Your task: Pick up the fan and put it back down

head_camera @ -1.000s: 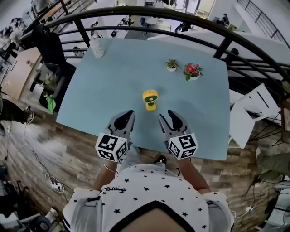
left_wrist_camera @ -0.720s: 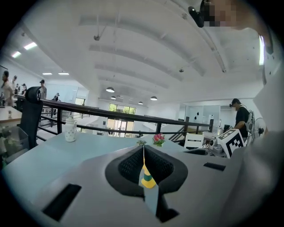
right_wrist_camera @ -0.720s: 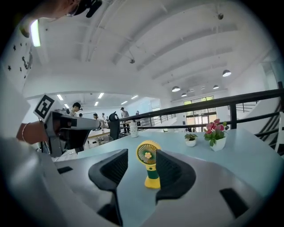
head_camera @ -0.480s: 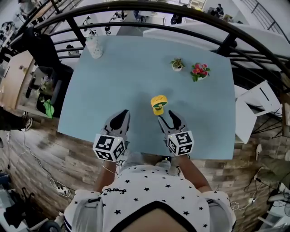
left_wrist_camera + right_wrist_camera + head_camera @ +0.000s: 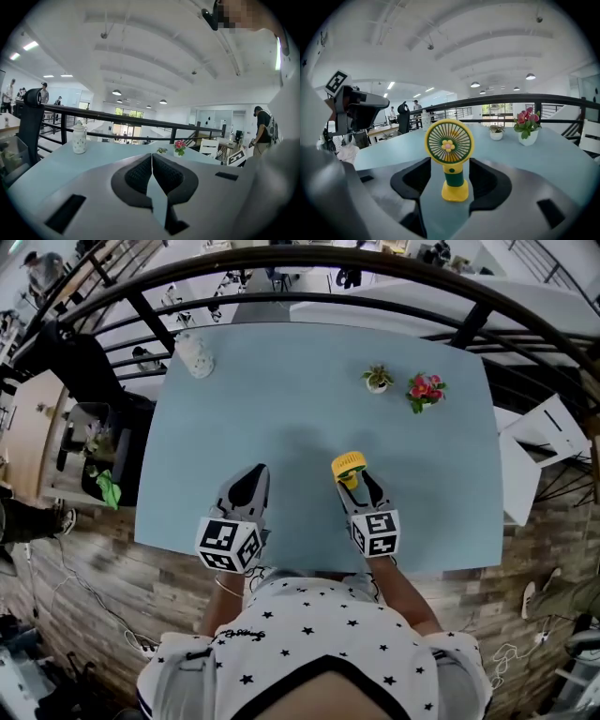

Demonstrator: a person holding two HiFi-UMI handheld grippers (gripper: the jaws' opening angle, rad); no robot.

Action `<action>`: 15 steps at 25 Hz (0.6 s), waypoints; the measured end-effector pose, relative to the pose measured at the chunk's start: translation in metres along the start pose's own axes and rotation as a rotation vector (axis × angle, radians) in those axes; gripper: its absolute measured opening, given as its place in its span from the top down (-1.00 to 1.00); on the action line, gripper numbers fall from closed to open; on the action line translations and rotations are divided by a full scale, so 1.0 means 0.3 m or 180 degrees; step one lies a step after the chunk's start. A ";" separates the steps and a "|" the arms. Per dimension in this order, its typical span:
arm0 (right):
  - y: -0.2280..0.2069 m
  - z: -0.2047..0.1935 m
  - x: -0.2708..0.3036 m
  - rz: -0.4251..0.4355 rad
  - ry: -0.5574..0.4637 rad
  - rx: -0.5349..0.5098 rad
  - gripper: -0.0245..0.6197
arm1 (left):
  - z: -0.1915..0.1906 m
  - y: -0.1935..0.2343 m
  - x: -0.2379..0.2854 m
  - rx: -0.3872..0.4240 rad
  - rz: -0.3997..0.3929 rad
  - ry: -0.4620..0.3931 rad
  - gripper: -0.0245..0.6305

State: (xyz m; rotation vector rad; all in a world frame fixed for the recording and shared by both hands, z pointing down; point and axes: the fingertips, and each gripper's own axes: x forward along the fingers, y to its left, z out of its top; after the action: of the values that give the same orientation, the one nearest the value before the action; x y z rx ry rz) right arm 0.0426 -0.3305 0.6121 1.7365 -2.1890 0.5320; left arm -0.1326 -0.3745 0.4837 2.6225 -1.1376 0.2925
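Observation:
A small yellow fan (image 5: 348,466) with a green stem stands upright on the light blue table (image 5: 281,399). My right gripper (image 5: 354,482) reaches it from the near side. In the right gripper view the fan (image 5: 449,154) stands between the two black pads of the right gripper (image 5: 450,177), with a gap on each side. Those jaws have just been opening and do not press on the fan. My left gripper (image 5: 248,486) hovers over the table to the left of the fan. In its own view the left gripper (image 5: 152,171) has its pads together and holds nothing.
A white jar (image 5: 196,354) stands at the table's far left. A small green plant (image 5: 378,379) and a pot of pink flowers (image 5: 427,390) stand at the far right. A black railing (image 5: 309,263) curves behind the table. The table's near edge (image 5: 309,563) lies just below the grippers.
The right gripper has come forward and down to the fan, which now stands between its jaws, and the jaws have spread. The left gripper has shifted across the table.

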 end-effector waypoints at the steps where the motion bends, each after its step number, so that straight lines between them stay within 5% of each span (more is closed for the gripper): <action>1: -0.004 -0.002 0.010 -0.0044 0.0009 -0.0003 0.19 | 0.006 0.011 0.012 0.0015 -0.0035 0.0001 0.84; 15: -0.028 -0.039 0.117 -0.0449 0.0154 -0.0100 0.15 | 0.006 0.120 0.062 0.0049 -0.0294 0.0077 0.84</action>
State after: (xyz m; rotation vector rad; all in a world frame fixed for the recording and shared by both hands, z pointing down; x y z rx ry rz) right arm 0.0429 -0.3572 0.6393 1.8251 -2.0130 0.4969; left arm -0.1467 -0.4114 0.4932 2.6680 -1.0068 0.3144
